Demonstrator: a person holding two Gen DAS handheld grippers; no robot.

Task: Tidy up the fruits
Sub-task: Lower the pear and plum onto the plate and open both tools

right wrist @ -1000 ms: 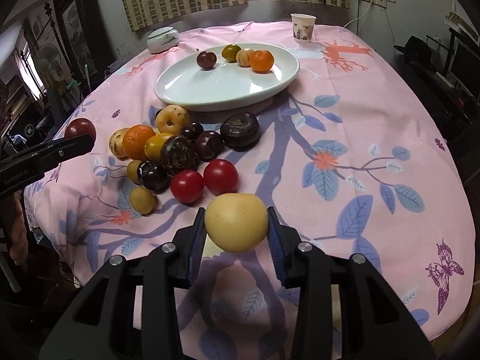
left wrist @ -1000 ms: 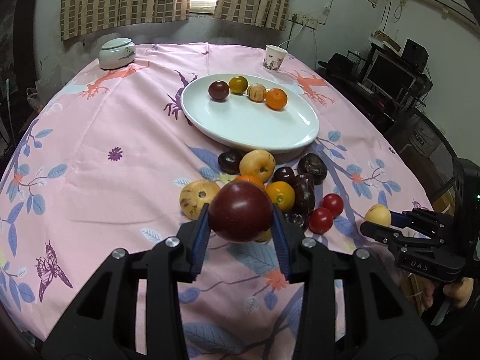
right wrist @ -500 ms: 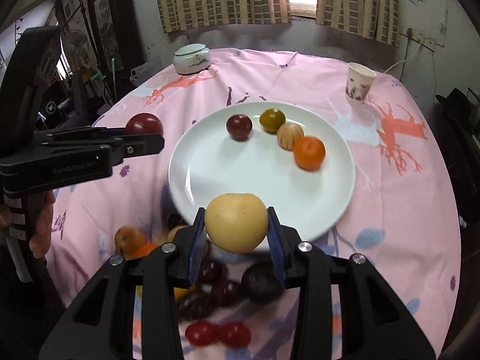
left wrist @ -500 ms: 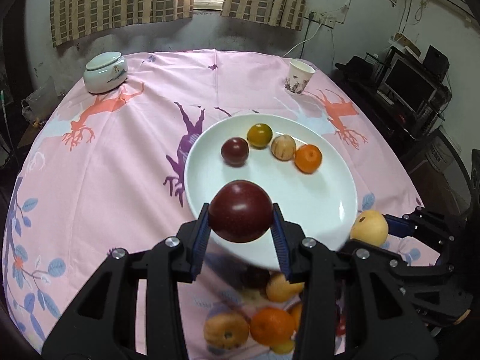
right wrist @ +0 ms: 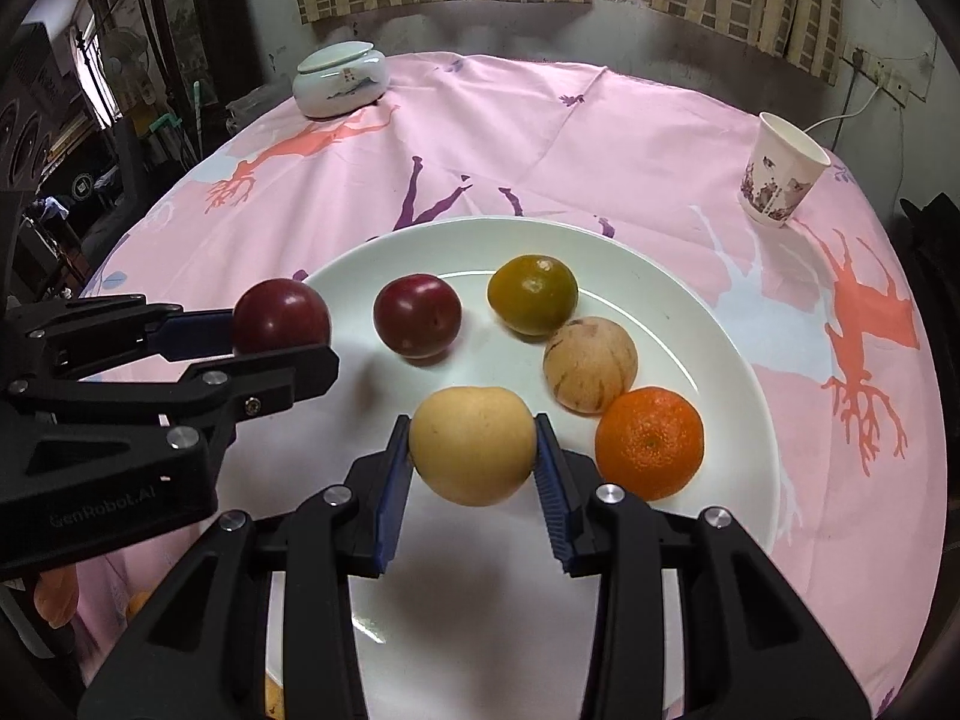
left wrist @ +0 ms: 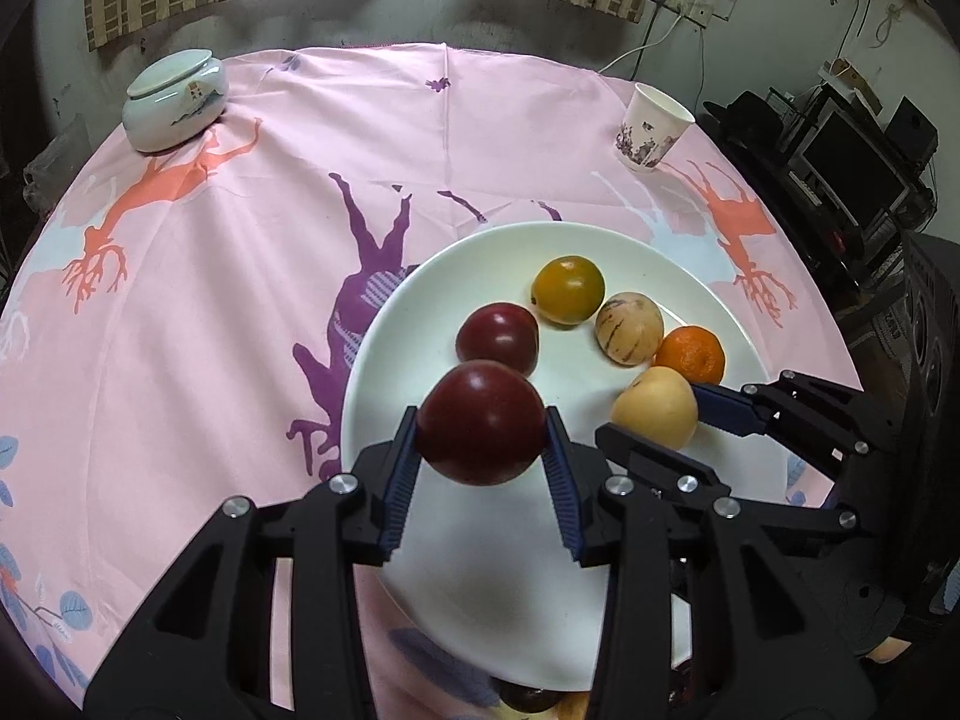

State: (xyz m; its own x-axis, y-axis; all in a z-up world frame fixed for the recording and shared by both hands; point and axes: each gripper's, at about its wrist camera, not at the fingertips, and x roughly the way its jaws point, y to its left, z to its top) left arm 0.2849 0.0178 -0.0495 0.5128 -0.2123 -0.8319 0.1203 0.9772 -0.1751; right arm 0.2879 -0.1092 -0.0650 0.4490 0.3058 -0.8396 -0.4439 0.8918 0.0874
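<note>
The left gripper (left wrist: 482, 450) is clenched on a dark red plum (left wrist: 480, 422), and the right gripper (right wrist: 472, 462) is clenched on a pale yellow fruit (right wrist: 472, 446). Both fruits hang over the white plate (right wrist: 720, 354), and neither is set down yet.

The main risk, I think, is a knock between fruits. In the right wrist view a second dark red plum (right wrist: 417, 315) lies on the plate at about 11 o'clock from the yellow fruit, a striped pale fruit (right wrist: 590, 363) at 1 o'clock and an orange mandarin (right wrist: 649, 442) at 3 o'clock, just beside the right finger. If the right gripper goes down as it is, the finger could push the mandarin, and a round fruit rolls easily on the smooth plate, perhaps over the low rim. The green-yellow citrus (right wrist: 533, 294) at 12 o'clock is farther away and is less in danger.

The second risk is between the two grippers themselves. They are near each other over the same plate, so the fingers could touch when they spread to let go. A fruit released from too high could also bounce.

Other things are well apart: a lidded ceramic jar (left wrist: 174, 99) at 10 o'clock and a paper cup (left wrist: 651, 131) at 1 o'clock on the pink tablecloth (left wrist: 240, 300). They do not stand in the way. More fruits show only in part at the bottom edge of the left wrist view.
</note>
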